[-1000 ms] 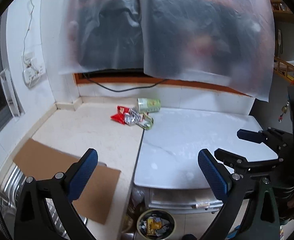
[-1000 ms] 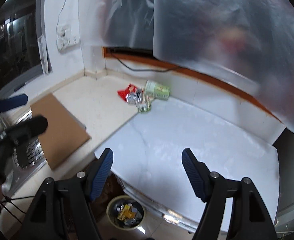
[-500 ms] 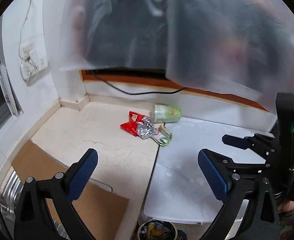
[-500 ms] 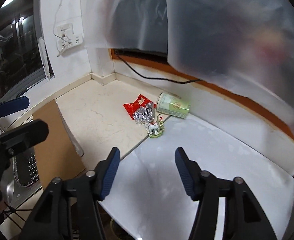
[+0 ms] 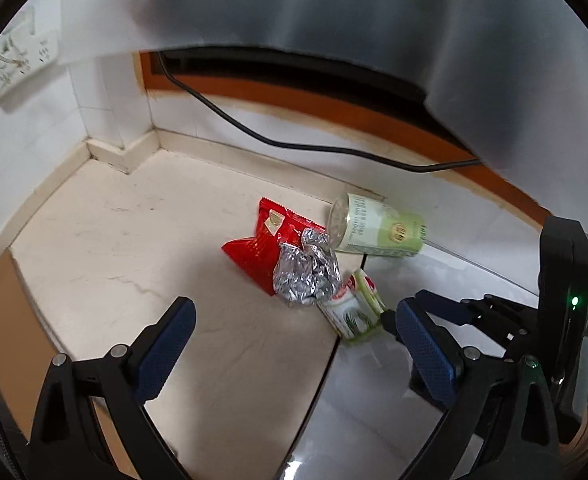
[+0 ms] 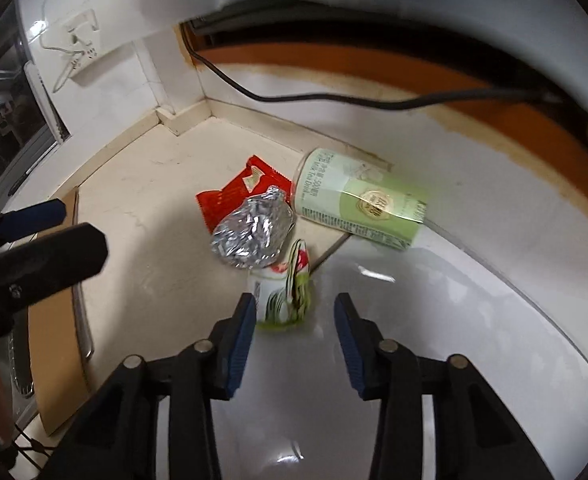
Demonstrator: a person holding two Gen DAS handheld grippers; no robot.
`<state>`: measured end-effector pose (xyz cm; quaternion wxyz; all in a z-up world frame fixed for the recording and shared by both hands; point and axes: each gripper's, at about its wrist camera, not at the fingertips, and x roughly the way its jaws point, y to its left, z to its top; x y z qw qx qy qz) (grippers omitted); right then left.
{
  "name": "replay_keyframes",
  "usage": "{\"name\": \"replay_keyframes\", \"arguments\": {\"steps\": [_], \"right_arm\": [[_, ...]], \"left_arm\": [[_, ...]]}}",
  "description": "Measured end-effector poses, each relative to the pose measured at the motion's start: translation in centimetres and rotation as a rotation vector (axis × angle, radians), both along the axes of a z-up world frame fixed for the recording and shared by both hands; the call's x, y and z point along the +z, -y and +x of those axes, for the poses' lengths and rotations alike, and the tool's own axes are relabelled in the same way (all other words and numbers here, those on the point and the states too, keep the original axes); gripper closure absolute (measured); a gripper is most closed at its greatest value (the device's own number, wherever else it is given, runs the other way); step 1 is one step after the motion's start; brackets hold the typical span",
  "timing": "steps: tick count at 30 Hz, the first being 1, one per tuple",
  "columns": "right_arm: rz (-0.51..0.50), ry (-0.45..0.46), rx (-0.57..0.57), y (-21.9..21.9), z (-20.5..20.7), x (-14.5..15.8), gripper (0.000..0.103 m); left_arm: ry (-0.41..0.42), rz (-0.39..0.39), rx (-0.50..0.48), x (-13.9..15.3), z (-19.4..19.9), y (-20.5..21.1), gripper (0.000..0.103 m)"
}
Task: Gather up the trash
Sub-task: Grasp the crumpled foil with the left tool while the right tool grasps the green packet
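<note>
Green-and-white, a crumpled small carton (image 5: 353, 312) lies toward the back of the counter (image 5: 141, 248), on the seam between its cream and grey slabs. In the left wrist view it sits ahead and right of the left gripper (image 5: 294, 344), whose fingers are spread wide around nothing; the right gripper (image 5: 422, 312) reaches its far side.

In the right wrist view the carton (image 6: 283, 300) stands just ahead of the right gripper (image 6: 294, 320), leaning toward the left finger (image 6: 239, 340). These fingers are closing, not yet pinching. The right hand looks nearer. Foil wrapper (image 6: 253, 234), red packet (image 6: 237, 192) and paper cup (image 6: 362, 204) lie beyond.
</note>
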<state>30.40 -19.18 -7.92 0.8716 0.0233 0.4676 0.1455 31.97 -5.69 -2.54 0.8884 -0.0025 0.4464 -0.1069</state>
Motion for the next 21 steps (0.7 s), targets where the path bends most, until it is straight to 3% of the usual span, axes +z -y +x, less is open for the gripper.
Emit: {"name": "replay_keyframes", "arguments": {"steps": [4, 6, 8, 11, 21], "right_arm": [[-0.004, -0.019, 0.026, -0.5, 1.8, -1.9, 0.066], [-0.007, -0.034, 0.046, -0.9, 2.5, -2.8, 0.072], [0.011, -0.064, 0.055, -0.9, 3.2, -3.9, 0.088], [0.032, -0.08, 0.067, -0.5, 3.5, -5.0, 0.095], [0.03, -0.025, 0.033, 2.9, 3.0, -4.2, 0.097]], "left_arm": [[-0.028, 0.009, 0.004, -1.5, 2.2, 0.8, 0.004], [-0.045, 0.015, 0.002, -2.5, 3.1, 1.3, 0.005], [-0.061, 0.022, 0.005, -3.2, 3.8, 1.6, 0.005], [-0.083, 0.02, 0.006, -4.1, 4.8, 1.9, 0.005], [-0.157, 0.015, 0.009, -7.1, 7.7, 3.0, 0.005]]}}
